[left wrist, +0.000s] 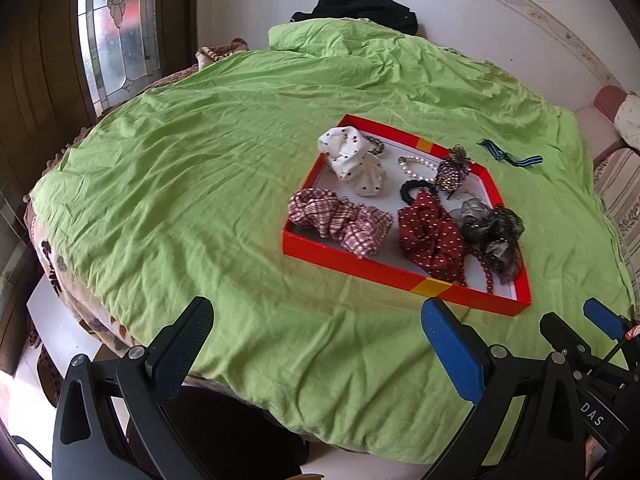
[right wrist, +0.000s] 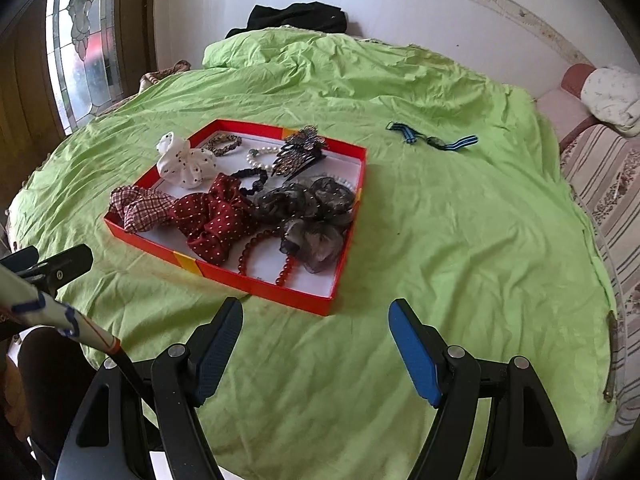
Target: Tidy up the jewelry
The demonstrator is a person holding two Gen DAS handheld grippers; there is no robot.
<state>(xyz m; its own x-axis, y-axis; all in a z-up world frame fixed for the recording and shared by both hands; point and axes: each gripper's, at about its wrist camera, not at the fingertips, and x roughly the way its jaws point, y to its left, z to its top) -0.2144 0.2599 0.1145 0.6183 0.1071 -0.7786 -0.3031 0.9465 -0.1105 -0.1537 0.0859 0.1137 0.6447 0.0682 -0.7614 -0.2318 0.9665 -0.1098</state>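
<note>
In the left wrist view, the left gripper [left wrist: 318,350] sits at the bottom of the frame with its jaws spread wide and nothing between them, hovering above the green sheet [left wrist: 192,184] short of the red tray [left wrist: 360,266], which lies right of centre. Inside the tray are a white dotted scrunchie [left wrist: 352,162], a plaid scrunchie [left wrist: 340,222], a dark red dotted scrunchie [left wrist: 430,236], a black hair tie [left wrist: 416,188], a pearl bracelet [left wrist: 418,164], a grey gauze scrunchie [left wrist: 492,228] and red beads [left wrist: 486,270] near the front right corner; a beaded hair comb [left wrist: 454,170] leans on the far right wall. Beyond the tray, at right, a blue striped band [left wrist: 510,156] lies alone on the sheet. In the right wrist view, the right gripper [right wrist: 316,346] is likewise gaping and empty at the bottom centre, over bare sheet below and right of the tray [right wrist: 256,286], which sits left of centre here. The blue striped band [right wrist: 432,138] rests upper right of centre, well apart from the tray. Judging by this, the sorting looks almost finished: nearly everything is gathered in the tray, and the striped band appears to be the one piece left to collect.
</note>
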